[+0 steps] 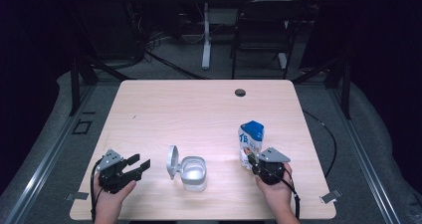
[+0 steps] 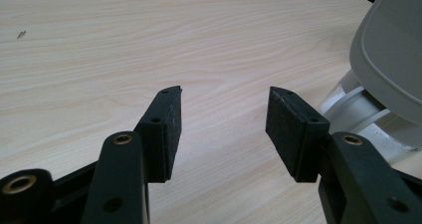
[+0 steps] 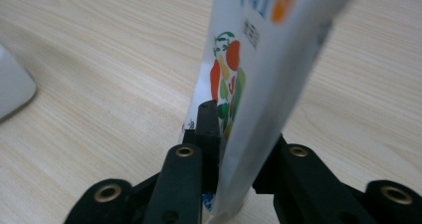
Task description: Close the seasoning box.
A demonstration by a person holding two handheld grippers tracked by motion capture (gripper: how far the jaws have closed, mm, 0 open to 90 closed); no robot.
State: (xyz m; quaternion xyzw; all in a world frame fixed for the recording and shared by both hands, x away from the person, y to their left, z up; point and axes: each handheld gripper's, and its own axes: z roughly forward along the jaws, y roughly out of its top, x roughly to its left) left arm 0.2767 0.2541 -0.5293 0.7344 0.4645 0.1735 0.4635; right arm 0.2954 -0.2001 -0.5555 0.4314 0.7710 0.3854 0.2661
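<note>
My right gripper [image 1: 255,160] brackets the base of the upright snack pouch [image 1: 251,143] on the tabletop [image 1: 199,109]; its jaws appear slightly slack, though contact is unclear. My left gripper [image 2: 224,117] rests wide open, empty, beside the open-lidded white container [image 1: 191,171].

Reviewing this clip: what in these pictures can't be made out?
- Pouch: top cut off by the right gripper view's edge; print blurred. In the high view its lettering is too small to read.
- Right gripper: whether its jaws press the pouch; the pouch hides the right one.
- Container: contents, too small in the high view; body cut off in the left gripper view.
</note>
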